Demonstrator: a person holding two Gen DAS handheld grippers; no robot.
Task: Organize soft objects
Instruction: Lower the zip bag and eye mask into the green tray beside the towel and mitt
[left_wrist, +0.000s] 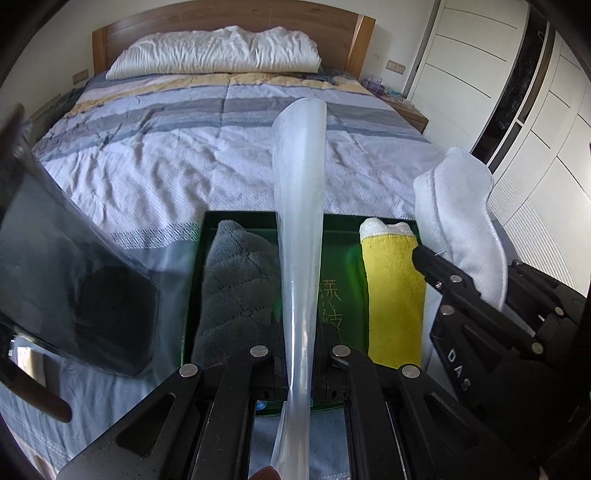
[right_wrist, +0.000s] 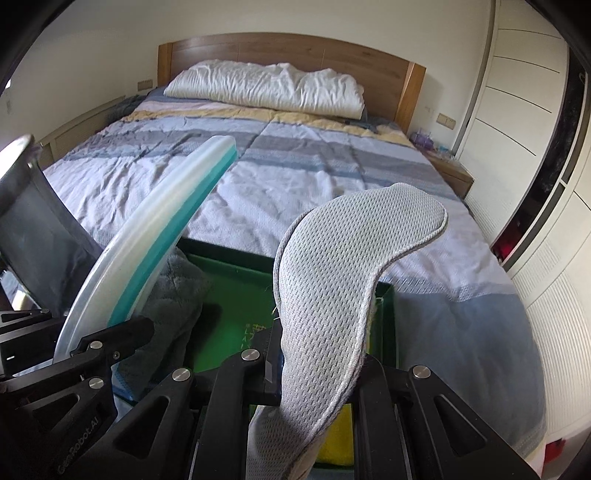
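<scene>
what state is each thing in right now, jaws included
left gripper: jaws shut on the translucent pad
translucent pad: held upright over the green box
right gripper: jaws shut on the grey mesh insole
grey mesh insole: held up, top bent over
green box: open
grey towel: folded, in box
yellow cloth: rolled, in box

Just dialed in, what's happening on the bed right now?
The left tool is shut on a translucent flexible sheet. The right tool is shut on a grey mesh pad. Both hang over a green tray on the bed, which holds a grey towel and a yellow cloth.
</scene>
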